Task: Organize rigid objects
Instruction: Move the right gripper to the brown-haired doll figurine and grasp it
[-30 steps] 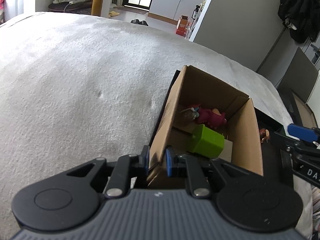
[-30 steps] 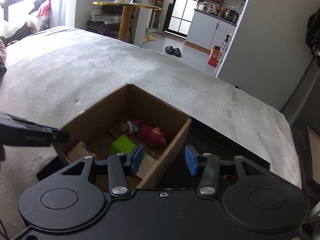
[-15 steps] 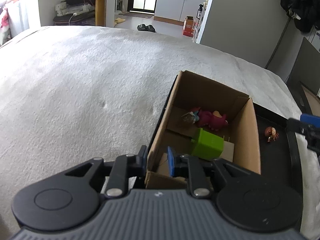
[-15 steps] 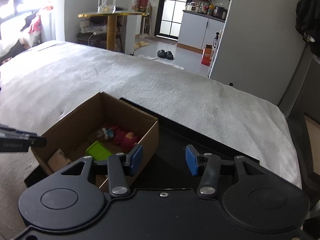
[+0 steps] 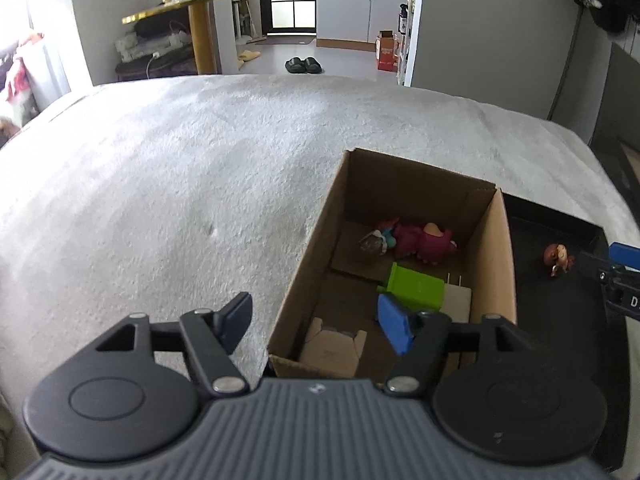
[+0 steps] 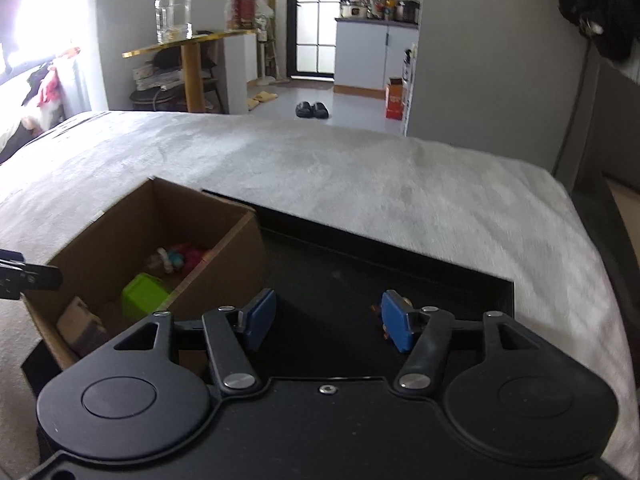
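An open cardboard box (image 5: 304, 276) (image 6: 236, 252) sits on a black tray (image 5: 560, 320) (image 6: 340, 272) on the bed. Inside lie a green block (image 5: 416, 288) (image 6: 142, 296), a magenta plush toy (image 5: 424, 240), a small figure (image 5: 374, 242), a white charger (image 5: 458, 300) and a small carton (image 5: 332, 350). A small brown figurine (image 5: 557, 259) lies on the tray right of the box; in the right wrist view it is mostly hidden behind my right finger. My left gripper (image 5: 316, 326) is open astride the box's near left corner. My right gripper (image 6: 326, 320) is open and empty over the tray.
The grey bedcover (image 5: 180, 184) spreads left and beyond the box. The bed's right edge (image 6: 600, 264) drops off past the tray. A gold table (image 6: 188, 40) with a glass jar, slippers (image 5: 303, 65) and kitchen cabinets lie beyond the bed.
My left gripper was shut on the box's near wall and has opened, letting it go. Both grippers have pulled back and tilted up. My right gripper has shifted right over the tray.
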Available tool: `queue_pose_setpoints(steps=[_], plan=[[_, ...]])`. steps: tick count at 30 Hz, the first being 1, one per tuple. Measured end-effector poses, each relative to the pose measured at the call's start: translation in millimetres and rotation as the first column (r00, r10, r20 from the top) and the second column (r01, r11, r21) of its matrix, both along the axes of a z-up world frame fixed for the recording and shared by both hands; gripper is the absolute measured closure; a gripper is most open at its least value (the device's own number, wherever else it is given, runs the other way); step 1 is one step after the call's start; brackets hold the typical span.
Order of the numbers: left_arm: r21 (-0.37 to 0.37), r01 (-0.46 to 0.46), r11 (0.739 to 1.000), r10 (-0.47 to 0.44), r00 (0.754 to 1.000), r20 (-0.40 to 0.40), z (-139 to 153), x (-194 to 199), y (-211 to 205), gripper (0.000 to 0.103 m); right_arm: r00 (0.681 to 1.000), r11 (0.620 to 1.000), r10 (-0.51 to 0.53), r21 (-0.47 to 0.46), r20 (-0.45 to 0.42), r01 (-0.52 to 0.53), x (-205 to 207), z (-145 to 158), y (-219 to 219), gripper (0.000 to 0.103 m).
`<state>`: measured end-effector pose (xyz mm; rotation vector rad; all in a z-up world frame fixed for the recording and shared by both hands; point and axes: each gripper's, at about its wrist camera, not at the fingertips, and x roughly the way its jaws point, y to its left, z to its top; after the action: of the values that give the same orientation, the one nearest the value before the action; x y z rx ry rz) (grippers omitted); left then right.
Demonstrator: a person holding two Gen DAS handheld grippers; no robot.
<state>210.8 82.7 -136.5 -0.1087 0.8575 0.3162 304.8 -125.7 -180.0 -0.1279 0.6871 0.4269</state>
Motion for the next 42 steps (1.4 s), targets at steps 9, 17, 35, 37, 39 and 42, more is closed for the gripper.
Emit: queue_pose_setpoints(steps=[9,17,35,37,39,42], plan=[[0.081,0.007,0.997,-0.005,1.0,-0.023,3.2,13.7,-28.6,0.032,1.0,0.999,0.007,0.047,0.001,-0.007,7.9,-26.1,-18.4,0.039],[0.128,0.002,0.992,0.002,1.0,-0.028,5.0,21.8,-46.2,0.03,0.999,0.996,-0.039,0.077,-0.035,0.042,22.1,-50.2,-33.6,0.039],[0.189,0.002,0.982,0.008,0.998,-0.055,-10.1,52.3,-52.1,0.03,0.99,0.985,-0.105,0.129,-0.097,0.117,60.4,-85.3,-48.2,0.04],[0.193,-0.003,0.981,0.015,0.998,-0.06,-11.8,55.1,-51.2,0.03,0.991,0.986,-0.098,0.124,-0.094,0.11,62.9,-87.7,-46.1,0.04],[0.195,-0.011,0.981,0.023,0.998,-0.062,-12.1,58.8,-49.0,0.03,0.991,0.986,-0.093,0.126,-0.094,0.105,65.7,-89.5,-45.7,0.04],[0.195,-0.018,0.981,0.03,0.998,-0.06,-11.1,63.1,-47.3,0.03,0.991,0.986,-0.086,0.136,-0.098,0.099,70.3,-91.5,-43.7,0.04]])
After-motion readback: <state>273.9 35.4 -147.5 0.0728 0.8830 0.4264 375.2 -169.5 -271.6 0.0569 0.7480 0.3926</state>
